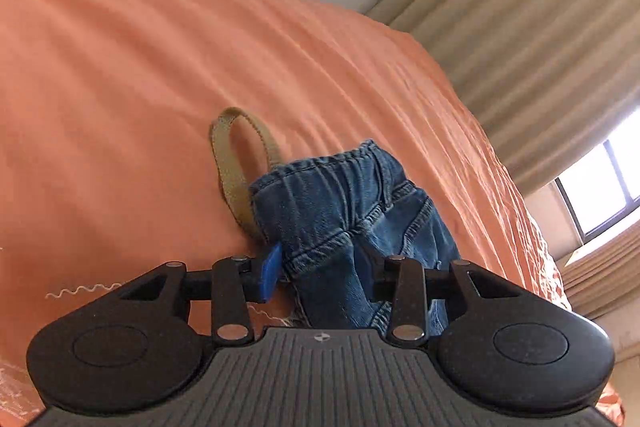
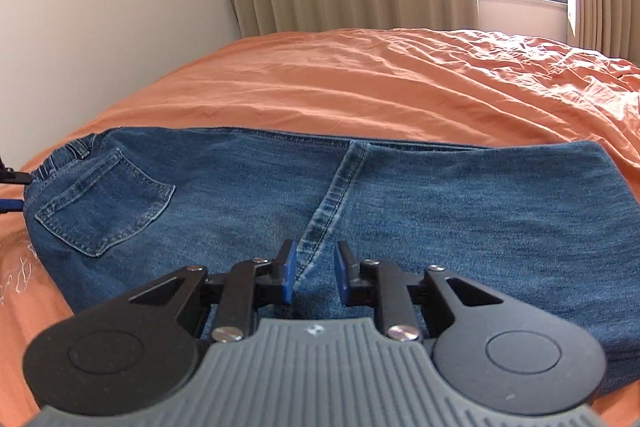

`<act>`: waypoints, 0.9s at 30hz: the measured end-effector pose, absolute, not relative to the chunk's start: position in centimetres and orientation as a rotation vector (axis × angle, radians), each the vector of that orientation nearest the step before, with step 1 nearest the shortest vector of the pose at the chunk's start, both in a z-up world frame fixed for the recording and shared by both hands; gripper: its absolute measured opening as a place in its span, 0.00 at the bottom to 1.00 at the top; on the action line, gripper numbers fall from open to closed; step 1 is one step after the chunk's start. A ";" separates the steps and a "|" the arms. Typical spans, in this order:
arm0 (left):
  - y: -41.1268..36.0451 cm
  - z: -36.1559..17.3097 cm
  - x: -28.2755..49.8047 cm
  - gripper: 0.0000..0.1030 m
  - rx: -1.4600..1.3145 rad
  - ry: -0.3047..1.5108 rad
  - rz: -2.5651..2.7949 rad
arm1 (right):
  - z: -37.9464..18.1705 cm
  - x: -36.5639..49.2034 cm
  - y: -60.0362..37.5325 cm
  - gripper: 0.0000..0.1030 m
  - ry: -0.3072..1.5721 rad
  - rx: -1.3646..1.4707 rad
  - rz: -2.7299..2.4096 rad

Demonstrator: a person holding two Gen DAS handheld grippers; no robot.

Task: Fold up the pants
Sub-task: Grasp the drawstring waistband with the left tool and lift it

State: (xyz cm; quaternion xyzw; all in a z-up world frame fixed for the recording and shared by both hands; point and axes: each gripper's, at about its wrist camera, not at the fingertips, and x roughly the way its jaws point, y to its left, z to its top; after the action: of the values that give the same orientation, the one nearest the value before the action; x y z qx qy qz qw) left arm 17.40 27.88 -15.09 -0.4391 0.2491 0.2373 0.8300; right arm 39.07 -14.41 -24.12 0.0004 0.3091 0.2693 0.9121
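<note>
Denim is where I start: the blue denim pants [image 2: 360, 211] lie flat on the orange bedspread [image 2: 400, 83], already doubled leg over leg as I judge it, with a back pocket [image 2: 106, 203] facing up and the waistband to the left in the right wrist view. What looks left is the crosswise fold, waist toward hems or the reverse, and a final smoothing.

My left hand-held gripper [image 1: 320, 271] sits at the waistband end with its jaws apart around bunched denim; the far pad is hidden by cloth, so I cannot say it presses. A tan webbing loop [image 1: 240, 163] lies on the bed just beside the waistband.

My right hand-held gripper [image 2: 316, 267] has its jaws narrowly apart, straddling the raised seam [image 2: 340, 179] without clamping it.

No containers show in either view.
</note>
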 end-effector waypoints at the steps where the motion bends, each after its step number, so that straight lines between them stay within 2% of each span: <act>1: 28.4 -15.7 17.8 0.52 -0.956 0.525 0.505 | -24.4 39.2 -14.4 0.16 0.639 0.000 0.557; 4: 29.4 -17.7 19.0 0.60 -0.995 0.533 0.528 | -24.6 39.5 -14.4 0.16 0.644 0.011 0.564; 9: 29.5 -19.6 21.4 0.60 -0.948 0.569 0.562 | -25.1 40.1 -14.4 0.16 0.656 0.027 0.577; 13: 29.3 -20.1 23.0 0.56 -0.924 0.577 0.609 | -25.1 40.4 -14.5 0.16 0.665 0.038 0.582; 14: 29.1 -20.2 23.2 0.54 -0.919 0.579 0.619 | -25.1 40.4 -14.6 0.16 0.667 0.037 0.581; 16: 28.3 -19.9 23.7 0.44 -0.900 0.584 0.634 | -25.0 40.4 -14.6 0.16 0.676 0.037 0.576; 17: 28.1 -19.6 23.9 0.42 -0.887 0.593 0.646 | -25.0 40.4 -14.6 0.16 0.679 0.039 0.576; 19: 28.0 -18.4 24.3 0.29 -0.877 0.609 0.661 | -25.0 40.6 -14.7 0.16 0.688 0.045 0.578; 21: 27.8 -16.5 24.6 0.21 -0.865 0.596 0.650 | -24.9 40.8 -15.0 0.16 0.694 0.057 0.580; 27: 23.3 -8.5 24.9 0.18 -0.771 0.469 0.521 | -23.5 40.4 -16.2 0.18 0.672 0.090 0.572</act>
State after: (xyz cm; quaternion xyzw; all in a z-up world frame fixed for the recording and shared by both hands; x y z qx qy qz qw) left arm 24.89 23.32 -8.46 -0.3682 0.2241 0.2491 0.8673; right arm 40.41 -16.23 -23.54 0.0437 0.3250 0.2765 0.9033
